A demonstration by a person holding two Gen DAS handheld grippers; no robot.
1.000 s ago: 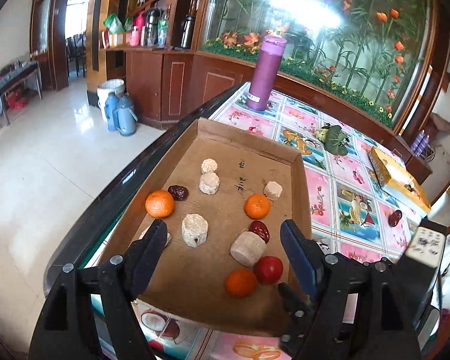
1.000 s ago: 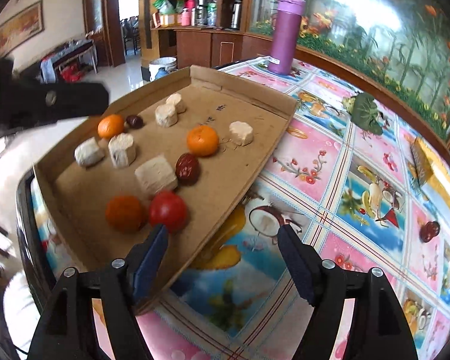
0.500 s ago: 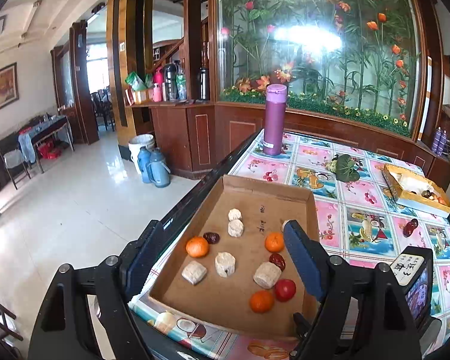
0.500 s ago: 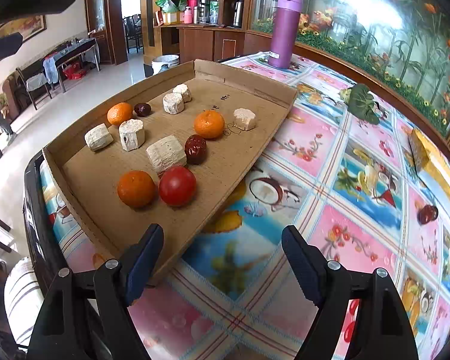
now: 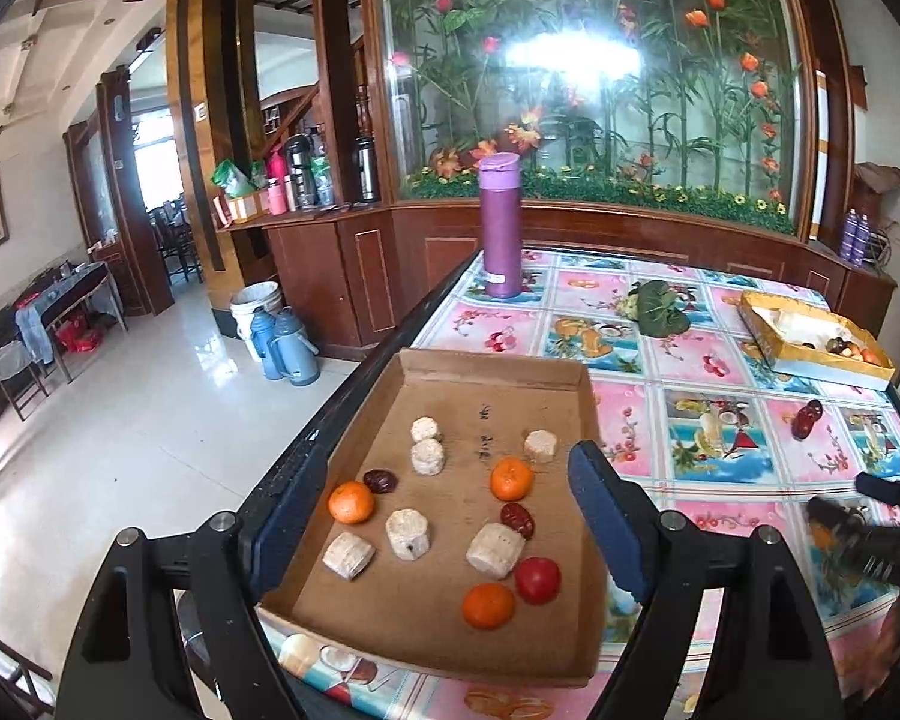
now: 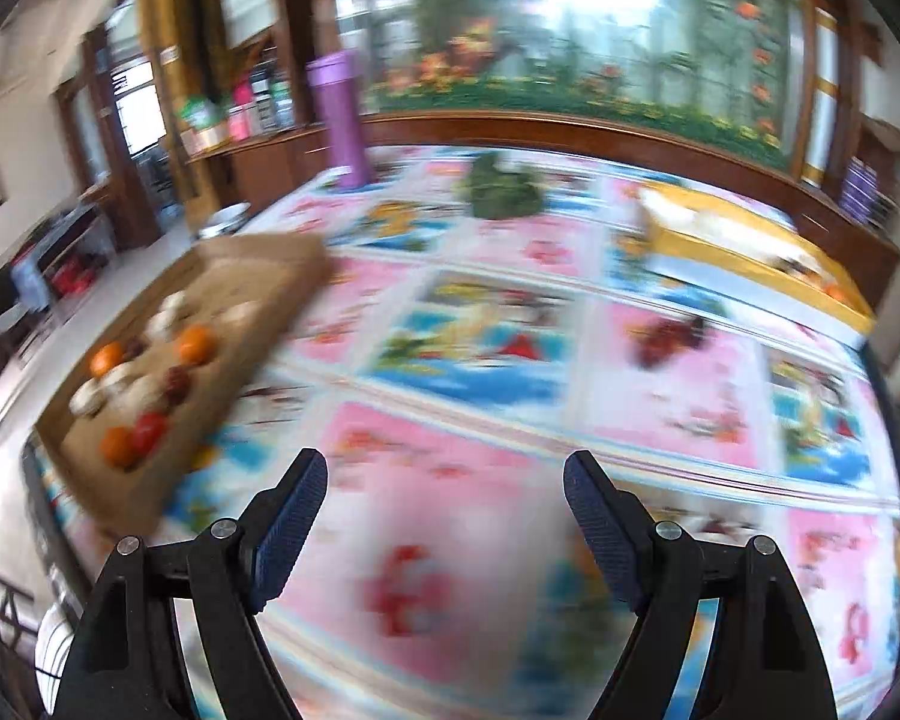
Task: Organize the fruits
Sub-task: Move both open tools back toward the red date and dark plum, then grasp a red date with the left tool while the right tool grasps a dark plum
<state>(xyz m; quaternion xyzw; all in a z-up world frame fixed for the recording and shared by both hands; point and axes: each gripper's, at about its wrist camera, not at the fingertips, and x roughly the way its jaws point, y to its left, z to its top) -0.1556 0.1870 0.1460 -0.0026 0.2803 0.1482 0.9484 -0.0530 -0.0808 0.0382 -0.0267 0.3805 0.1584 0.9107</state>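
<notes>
A shallow cardboard tray (image 5: 492, 372) lies at the table's left edge. It holds three oranges (image 5: 351, 502), a red tomato (image 5: 537, 579), two dark dates (image 5: 516, 519) and several pale cylinder pieces (image 5: 408, 534). My left gripper (image 5: 444, 516) is open and empty, held above the tray. My right gripper (image 6: 441, 510) is open and empty over the tablecloth, to the right of the tray (image 6: 222, 276); its view is motion-blurred. A loose date (image 5: 806, 418) lies on the cloth at the right, and shows in the right wrist view (image 6: 666, 333).
A yellow box (image 5: 810, 342) with some fruit stands at the back right. A purple flask (image 5: 500, 225) and a green leafy item (image 5: 660, 309) stand farther back. The table's left edge drops to a tiled floor.
My left gripper has pulled back and up, so the tray looks smaller. My right gripper has swung right, away from the tray and toward the loose date and yellow box.
</notes>
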